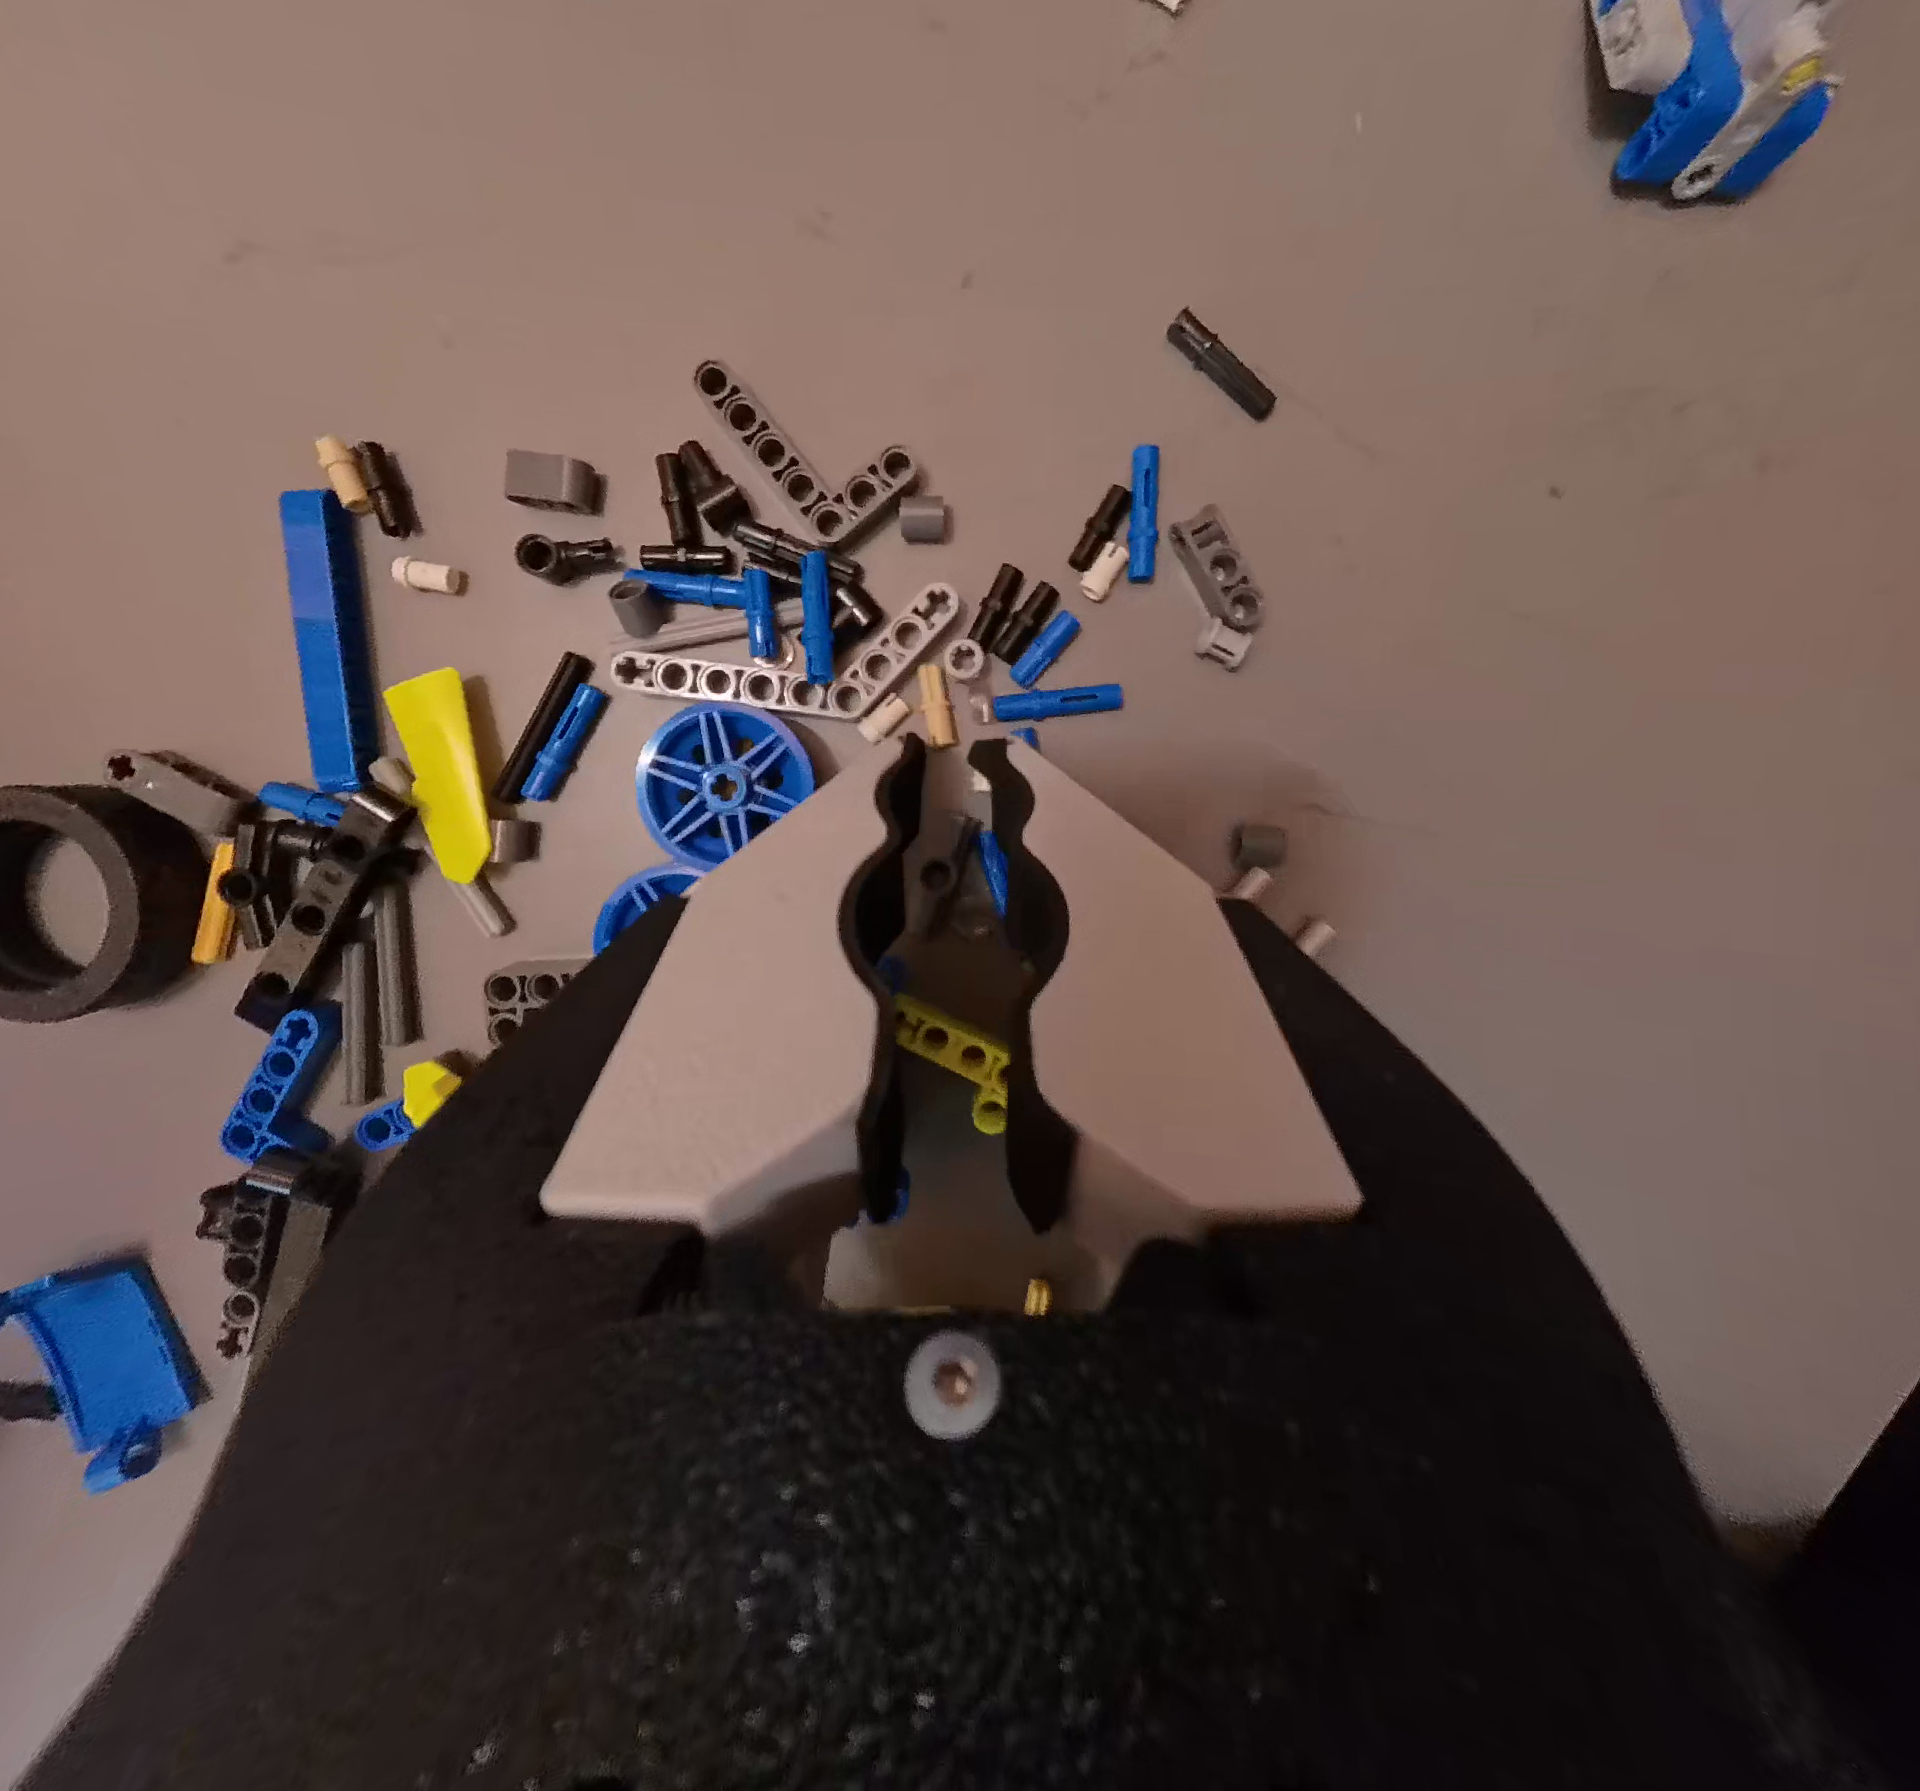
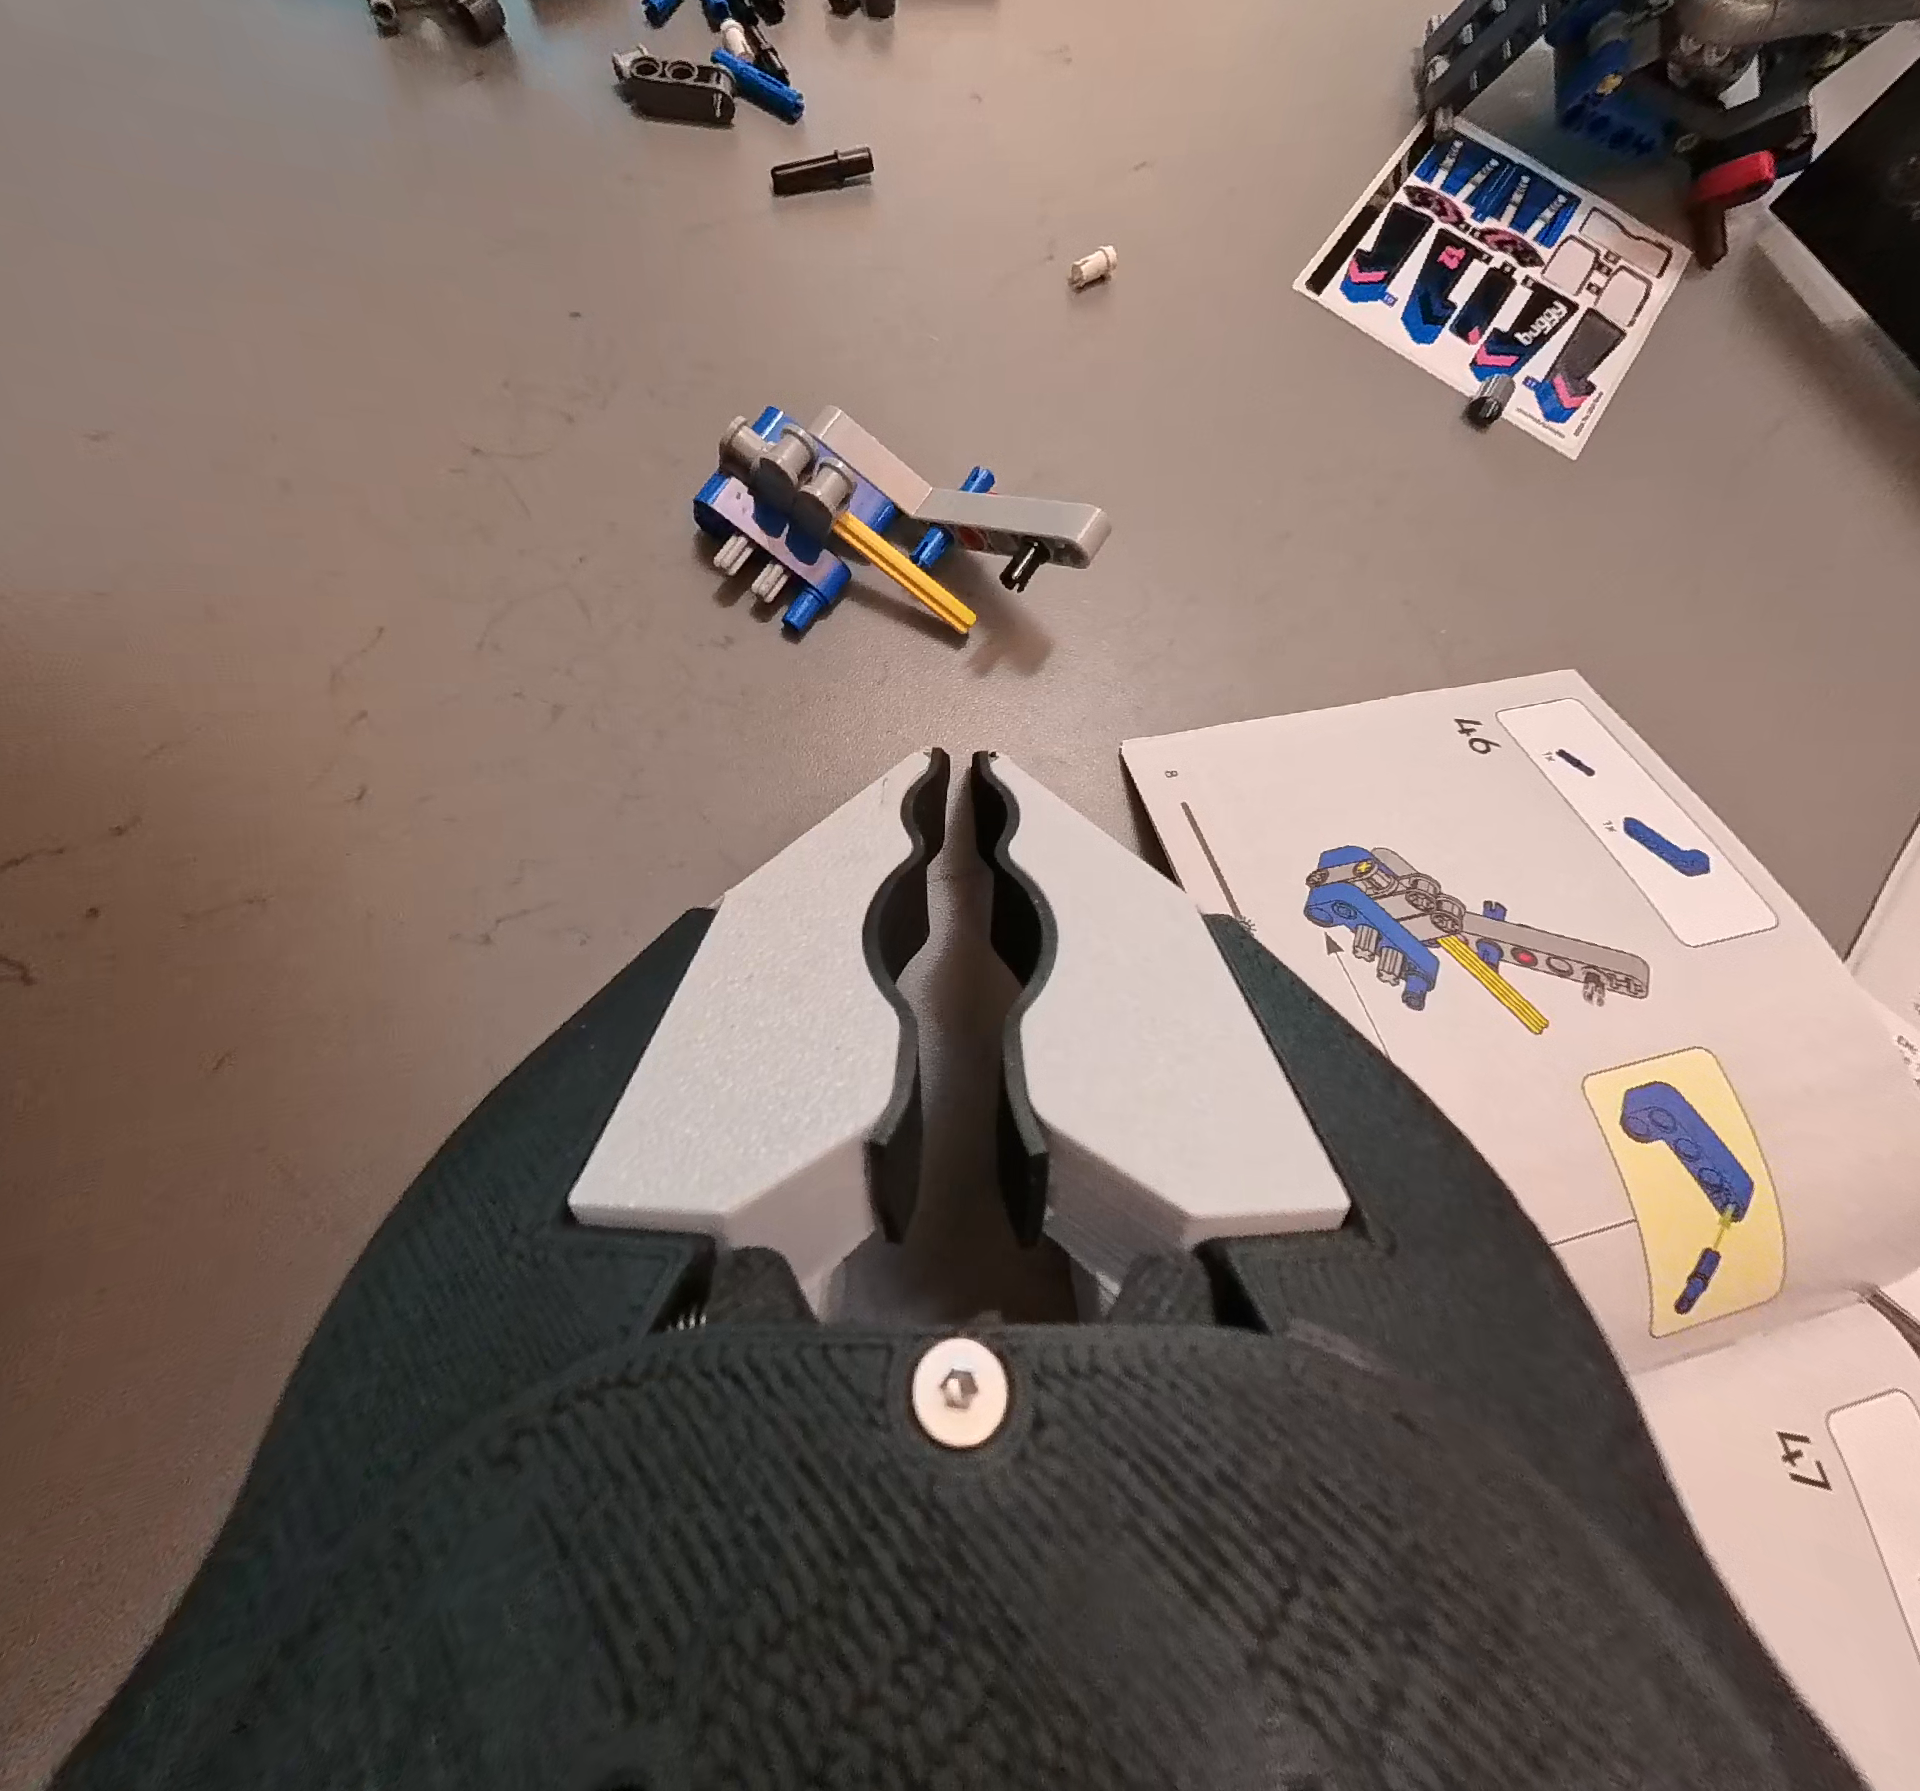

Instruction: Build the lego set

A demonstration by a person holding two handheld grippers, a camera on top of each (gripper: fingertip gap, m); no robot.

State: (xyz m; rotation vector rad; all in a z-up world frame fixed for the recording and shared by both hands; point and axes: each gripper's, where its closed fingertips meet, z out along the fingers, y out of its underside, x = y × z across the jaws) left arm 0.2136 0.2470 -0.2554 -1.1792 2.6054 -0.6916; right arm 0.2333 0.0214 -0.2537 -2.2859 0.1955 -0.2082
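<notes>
- Looking along the left gripper (image 1: 945, 754), we see its jaws almost together, only a thin gap at the tips, and nothing pinched between them; the small parts seen through the gap lie on the table below.
- We hold it over the pile of loose pieces (image 1: 769, 619), which lies straight on the grey table (image 1: 520, 131); we see no box or tray that holds them.
- In this pile we notice a blue wheel (image 1: 717, 785), a long blue beam (image 1: 327, 629), a yellow wedge (image 1: 442, 765) and a black tyre (image 1: 73, 900) at the left edge.
- The right gripper (image 2: 961, 765) also has its jaws nearly closed, and it holds nothing.
- The small blue and grey assembly (image 2: 831, 515), with a yellow rod (image 2: 904, 588) sticking out, lies ahead of the right gripper, apart from it.
- Between this assembly and the pile the table is bare, except a black pin (image 2: 821, 170) and a white pin (image 2: 1093, 268).
- To the right, the open instruction booklet (image 2: 1455, 1066) lies just beside the right gripper.
- Farther right we see a sticker sheet (image 2: 1486, 287), and a bigger blue model (image 2: 1662, 6) stands on its far corner.
- Both papers carry print and drawings.
</notes>
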